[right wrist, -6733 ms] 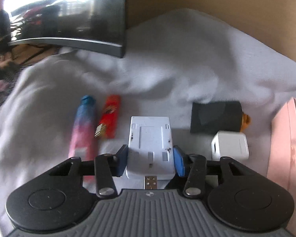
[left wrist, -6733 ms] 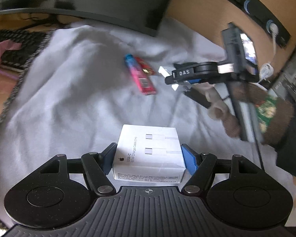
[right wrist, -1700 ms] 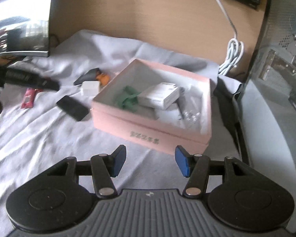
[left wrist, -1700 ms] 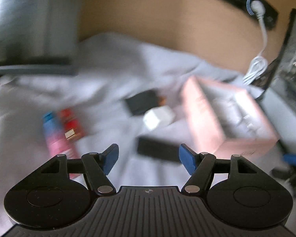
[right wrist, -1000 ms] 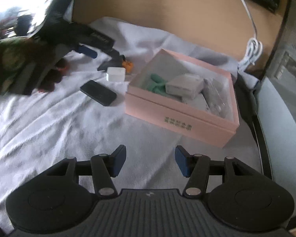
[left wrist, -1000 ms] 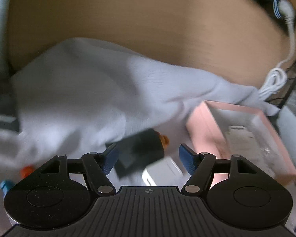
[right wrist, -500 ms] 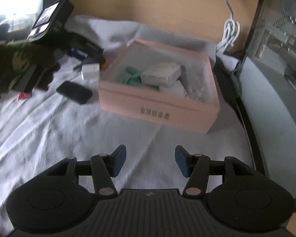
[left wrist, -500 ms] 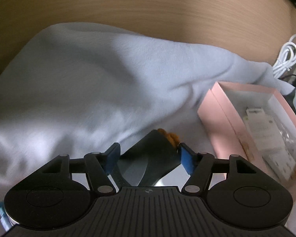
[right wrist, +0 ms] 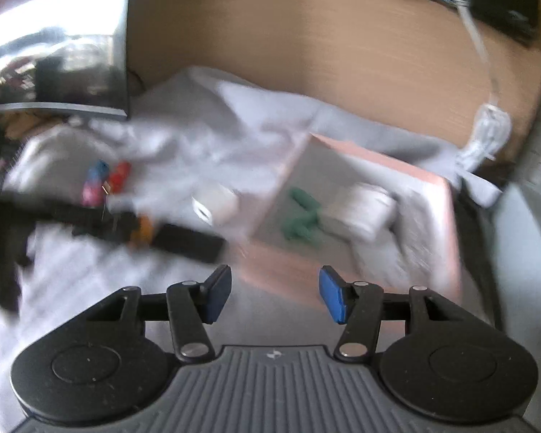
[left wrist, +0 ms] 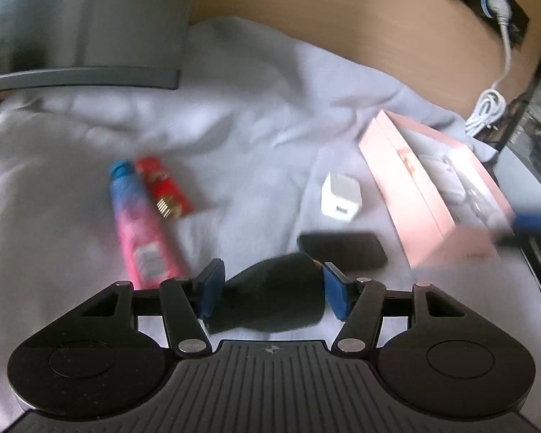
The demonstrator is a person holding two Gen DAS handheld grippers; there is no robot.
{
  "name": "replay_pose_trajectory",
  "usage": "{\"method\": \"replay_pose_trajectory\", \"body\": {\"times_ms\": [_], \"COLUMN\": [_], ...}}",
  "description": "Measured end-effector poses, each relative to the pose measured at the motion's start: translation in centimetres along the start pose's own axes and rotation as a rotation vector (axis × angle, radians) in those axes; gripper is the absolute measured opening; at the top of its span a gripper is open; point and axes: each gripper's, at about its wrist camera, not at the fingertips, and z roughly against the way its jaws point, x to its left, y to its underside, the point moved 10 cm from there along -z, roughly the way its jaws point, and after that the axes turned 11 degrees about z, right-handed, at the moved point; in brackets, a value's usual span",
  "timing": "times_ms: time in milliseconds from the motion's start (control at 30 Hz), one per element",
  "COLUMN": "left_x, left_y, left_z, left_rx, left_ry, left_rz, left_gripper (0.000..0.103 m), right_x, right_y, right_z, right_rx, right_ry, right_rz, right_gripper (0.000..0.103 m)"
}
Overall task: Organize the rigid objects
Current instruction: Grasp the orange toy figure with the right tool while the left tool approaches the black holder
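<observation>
A soft, matt, creased cloth (left wrist: 256,115) covers the counter; the pink box (left wrist: 425,195) looks like smooth cardboard — the tube (left wrist: 137,231) glossy plastic, the wall panel (right wrist: 306,39) wood-grained.

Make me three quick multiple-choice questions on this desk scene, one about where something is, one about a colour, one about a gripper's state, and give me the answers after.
1. Where is the white charger cube?
A. inside the pink box
B. on the grey cloth beside the pink box
C. on the monitor

2. What colour is the tube lying next to the pink-and-blue tube?
A. red
B. green
C. yellow

3. What is between the right gripper pads?
A. a phone
B. a white box
C. nothing

Answers: 1 B, the cube sits on the cloth just left of the pink box. 2 A, the short red tube lies alongside it. 3 C, only cloth shows in the gap between its blue pads.
</observation>
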Motion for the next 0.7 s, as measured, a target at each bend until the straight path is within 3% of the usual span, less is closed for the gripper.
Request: {"method": "replay_pose_trajectory", "body": {"times_ms": [133,367,500,600,700], "left_x": [1.3,3.1,4.1,5.2,6.8], "left_y": [1.8,6.1,7.5,7.8,7.5], "left_z": [2.4,5.5,6.7,7.9,9.3], "left_rx": [0.006,0.044,0.044,0.021,-0.018], "left_ry": [0.009,-0.015,-0.011,-0.034,-0.063], "left_rz": [0.079,0.123,0.161,0.188,0.233], "left_gripper": [0.055,0.054,0.054,0.054,0.054], "right_x": [1.1,3.2,7.5,10.6,12.6], "right_y": [-4.4,-7.5,-6.9,-4.6,-2.1], "right_z": [-3.6,-12.1,-10.7,-8.0,-5.4], "right_rx": [0.008,0.115,0.08,0.078,0.055], "right_ry": [-0.072,-0.024,-0.181,-0.339,-0.427], "right_rz": [0.013,0.032,0.111,0.184,0.262], "right_gripper": [0.051,0.048,0.047,0.047,0.047]}}
